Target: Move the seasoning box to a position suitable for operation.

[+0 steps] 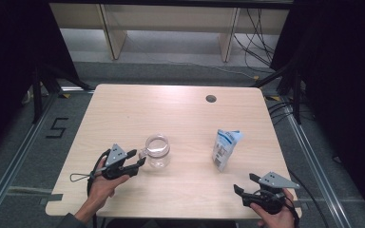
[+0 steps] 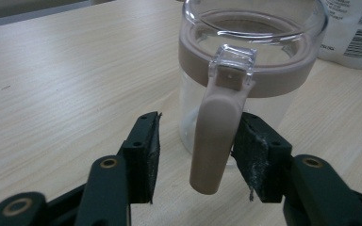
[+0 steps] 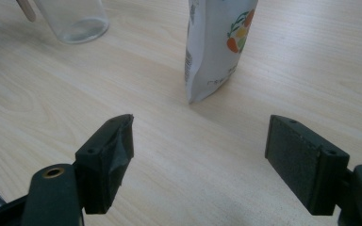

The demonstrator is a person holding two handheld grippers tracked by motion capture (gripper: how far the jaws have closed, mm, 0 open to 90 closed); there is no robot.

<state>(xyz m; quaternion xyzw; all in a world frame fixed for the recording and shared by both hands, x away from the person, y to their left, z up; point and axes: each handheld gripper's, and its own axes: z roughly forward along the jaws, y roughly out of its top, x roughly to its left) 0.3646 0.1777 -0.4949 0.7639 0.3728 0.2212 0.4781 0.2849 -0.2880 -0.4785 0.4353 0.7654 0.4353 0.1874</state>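
While the pouch (image 1: 225, 148) stands apart, the left gripper (image 2: 194, 155) straddles the jar's handle (image 2: 214, 136).

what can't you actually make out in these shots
- Pitcher base: in the left gripper view, hidden behind its handle and the left gripper fingers.
- Whether the right-hand pad presses the handle: too close to tell there; a gap shows on the other side.
- Pouch top: cut off by the right gripper view's upper edge.
- Pouch print: too small in the high view.

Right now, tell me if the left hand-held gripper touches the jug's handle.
Touching on one side only: the left gripper view shows the handle against one pad of the left hand-held gripper, a gap at the other.
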